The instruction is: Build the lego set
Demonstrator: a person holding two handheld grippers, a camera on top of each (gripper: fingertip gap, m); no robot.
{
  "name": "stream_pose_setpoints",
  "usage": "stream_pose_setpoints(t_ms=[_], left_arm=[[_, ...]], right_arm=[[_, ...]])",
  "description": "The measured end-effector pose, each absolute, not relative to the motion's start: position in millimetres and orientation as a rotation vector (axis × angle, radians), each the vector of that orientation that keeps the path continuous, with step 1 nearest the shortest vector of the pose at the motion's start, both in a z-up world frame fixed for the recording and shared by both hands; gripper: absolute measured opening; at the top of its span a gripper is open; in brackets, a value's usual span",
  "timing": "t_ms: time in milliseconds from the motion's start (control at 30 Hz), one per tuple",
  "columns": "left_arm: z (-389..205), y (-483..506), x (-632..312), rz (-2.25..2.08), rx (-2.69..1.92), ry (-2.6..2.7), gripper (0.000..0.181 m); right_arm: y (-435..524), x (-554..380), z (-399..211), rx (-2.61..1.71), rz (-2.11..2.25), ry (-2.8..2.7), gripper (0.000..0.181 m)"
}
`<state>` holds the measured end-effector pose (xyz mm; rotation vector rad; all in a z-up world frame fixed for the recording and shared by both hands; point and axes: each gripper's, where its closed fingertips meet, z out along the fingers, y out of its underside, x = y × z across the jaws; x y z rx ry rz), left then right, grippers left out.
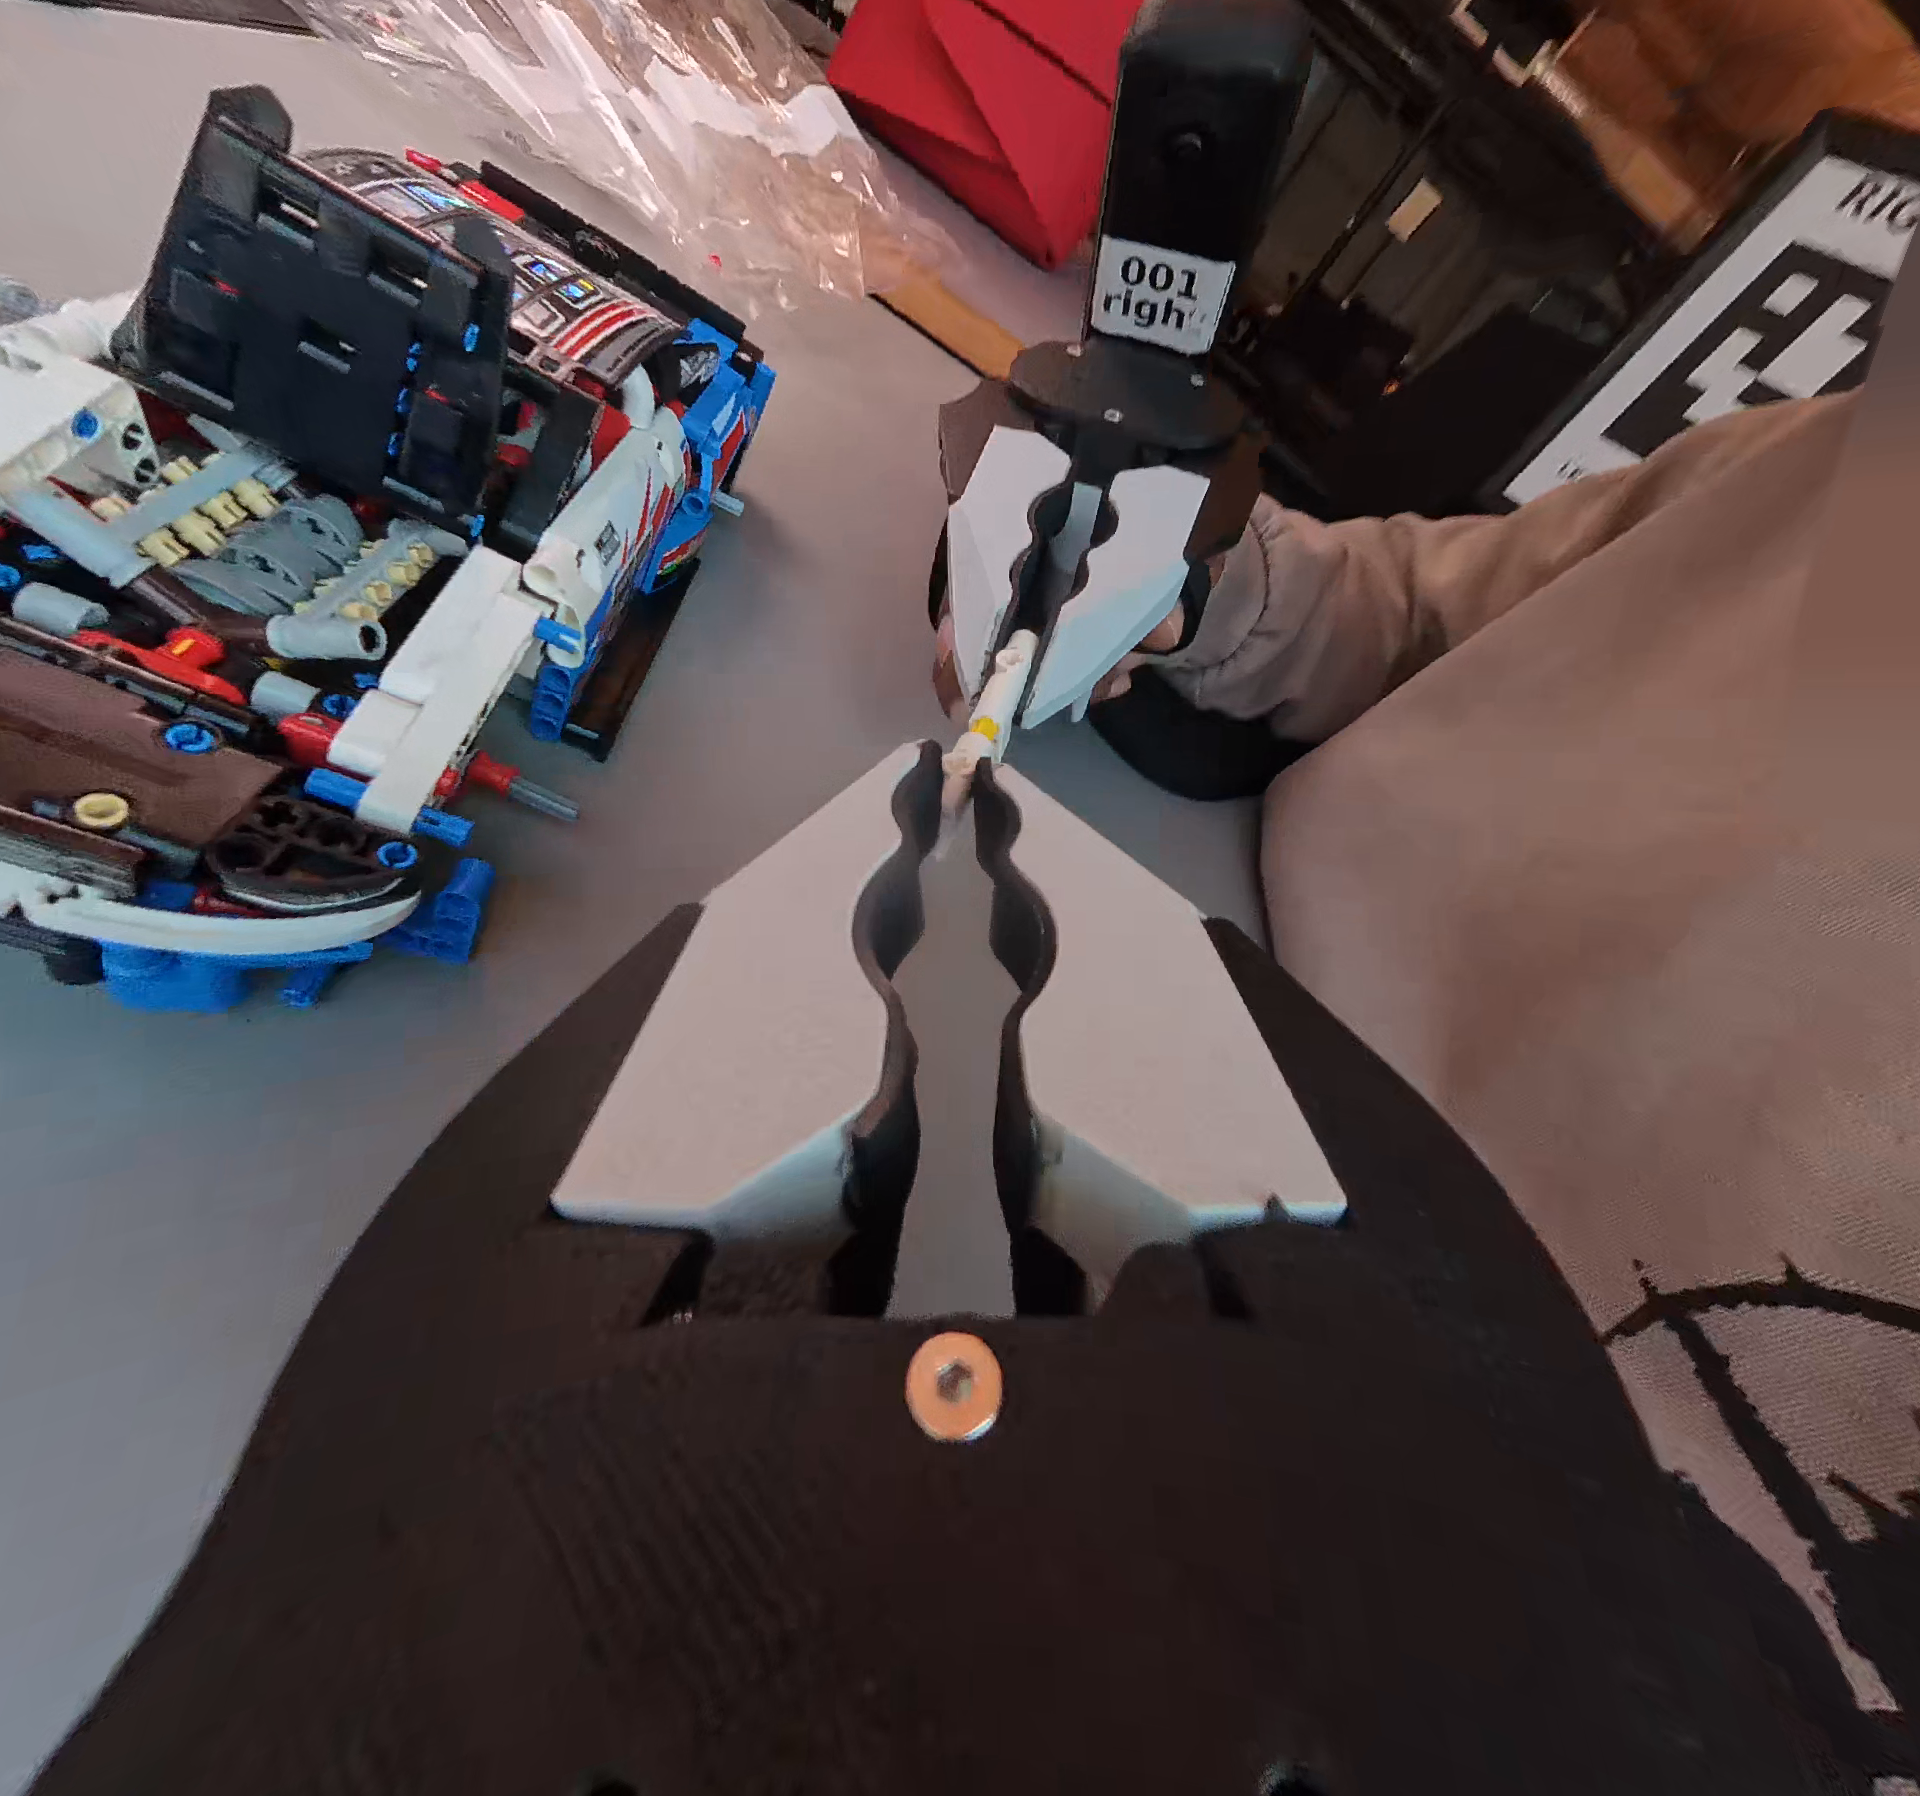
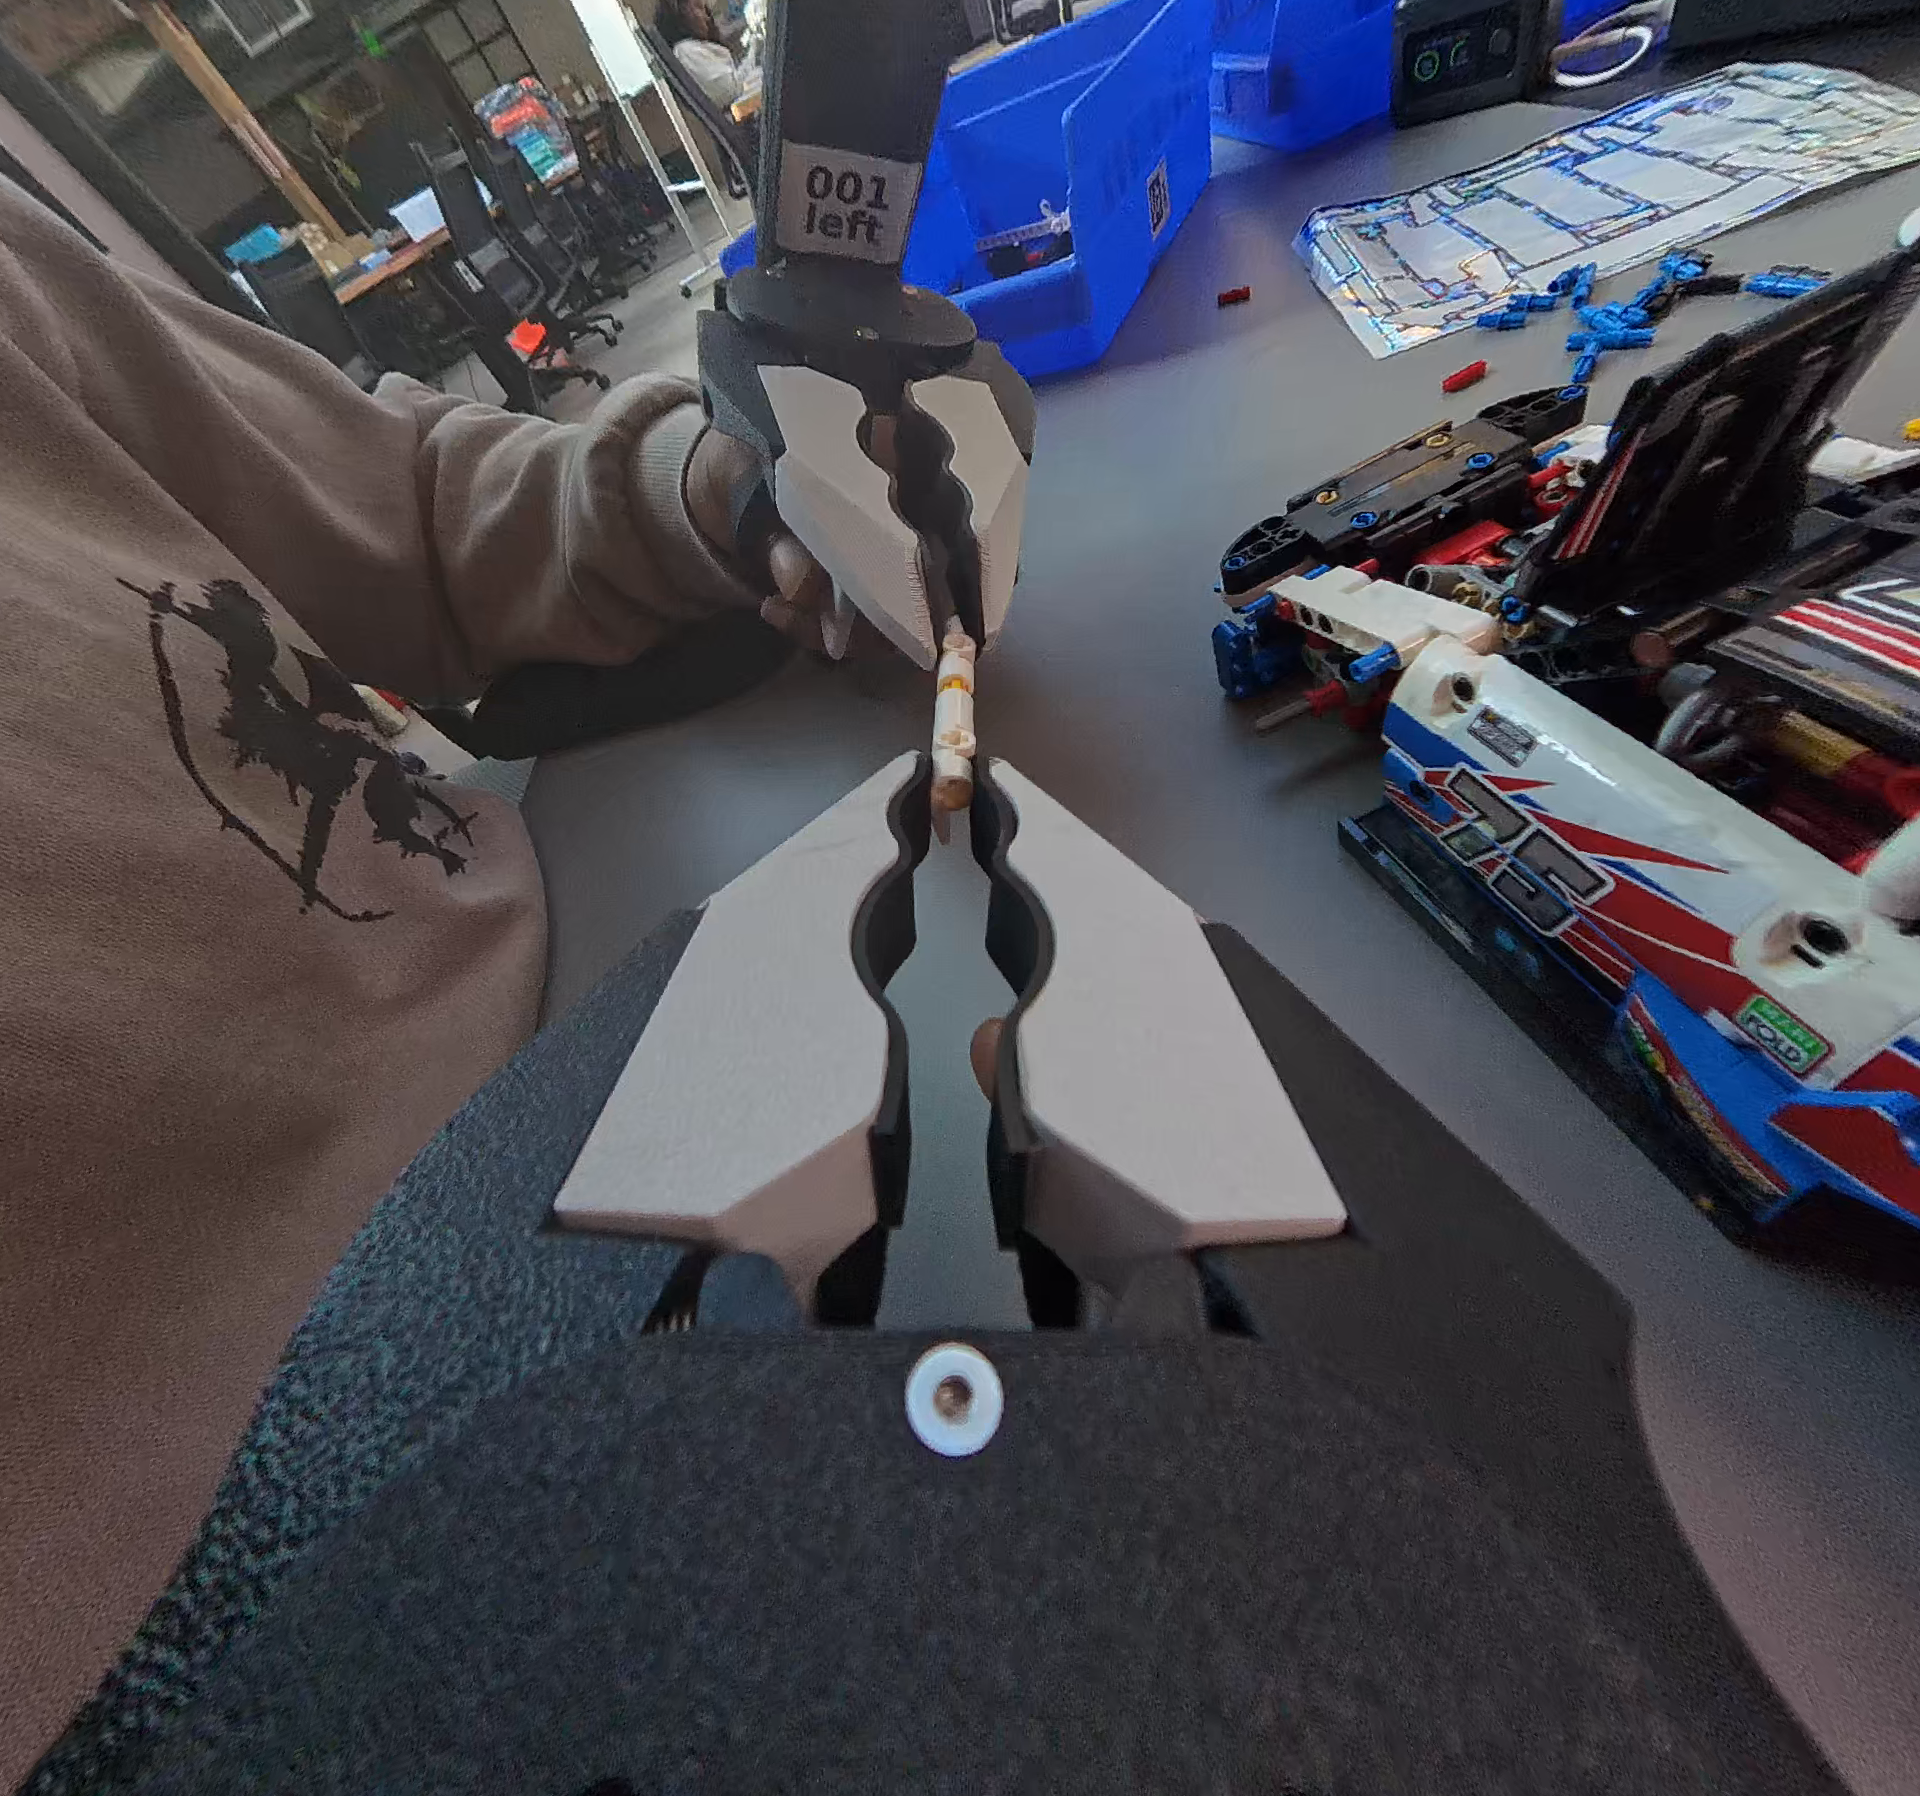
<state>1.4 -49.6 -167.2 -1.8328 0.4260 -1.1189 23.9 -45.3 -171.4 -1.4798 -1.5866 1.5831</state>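
In the left wrist view, a half-built plastic racing car model point(image 1: 343, 541) in white, blue, red and black, studded with pins and beams, sits at the left on the smooth grey tabletop point(image 1: 790, 666), with crinkled clear plastic bags point(image 1: 623, 84) behind it. At centre, the left gripper point(image 1: 956, 790), matte black with white wedge-shaped fingers and wavy black pads, has its jaws nearly closed on one end of a slim white rod-shaped piece with a yellow band point(image 1: 987, 707). The right gripper point(image 1: 1023, 666) pinches the other end, held above the table. A beige fabric sleeve point(image 1: 1455, 603) fills the right.
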Motion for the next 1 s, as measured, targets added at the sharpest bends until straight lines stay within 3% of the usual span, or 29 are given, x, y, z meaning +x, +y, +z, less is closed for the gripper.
stream_pose_setpoints(t_ms=[733, 800, 1000], left_arm=[[-166.5, -48.4, 3.1, -1.314, -1.809, 0.218, 0.002], [-166.4, -75.0, 50.2, -1.467, -1.830, 0.438, 0.000], [-145.3, -64.2, 32.5, -1.120, -1.792, 0.594, 0.000]], right_arm=[[-44.7, 17.1, -174.4, -1.418, 1.455, -1.567, 0.005], [-62.3, 9.3, -183.3, -1.431, 1.460, -1.664, 0.005], [-29.4, 12.0, -169.2, -1.445, 1.427, -1.558, 0.006]])
